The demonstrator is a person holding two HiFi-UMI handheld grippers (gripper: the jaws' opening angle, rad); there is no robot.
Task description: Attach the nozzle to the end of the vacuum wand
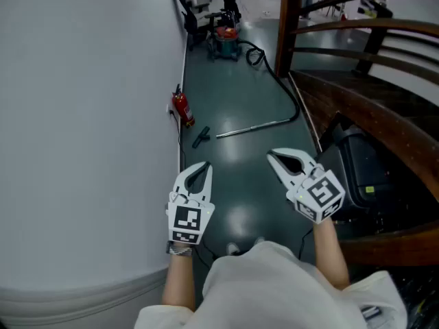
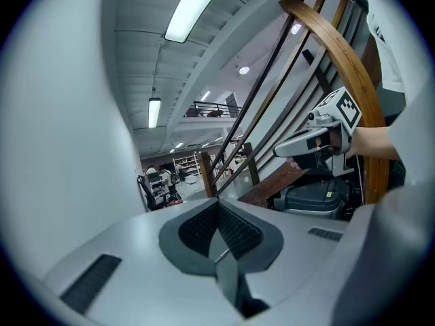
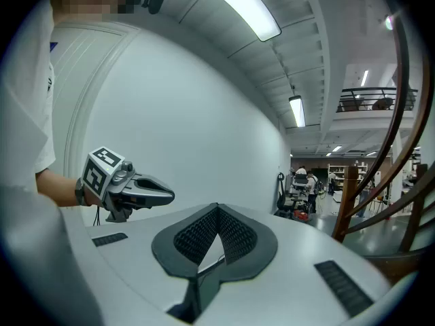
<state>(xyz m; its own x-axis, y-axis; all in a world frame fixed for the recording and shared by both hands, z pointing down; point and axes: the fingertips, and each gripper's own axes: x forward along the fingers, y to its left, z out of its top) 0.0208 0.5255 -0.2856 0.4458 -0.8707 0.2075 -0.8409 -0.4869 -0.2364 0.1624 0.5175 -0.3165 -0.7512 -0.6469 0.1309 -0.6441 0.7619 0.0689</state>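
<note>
Our left gripper (image 1: 205, 165) and right gripper (image 1: 271, 155) are both closed and empty. The small black nozzle (image 1: 200, 137) lies just beside the fire extinguisher (image 1: 182, 108), and the metal vacuum wand (image 1: 254, 127) lies farther from it (stiff, probably light). We'd grip the nozzle mid-body.

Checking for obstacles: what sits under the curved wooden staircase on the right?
A dark case with a small yellow-green label; the staircase and right gripper cover its edges, so its full shape is hidden.

Bright ceiling strip lights (image 2: 197, 9), soft floor (image 1: 236, 214) glare, fisheye-bent edges, dark corners.
</note>
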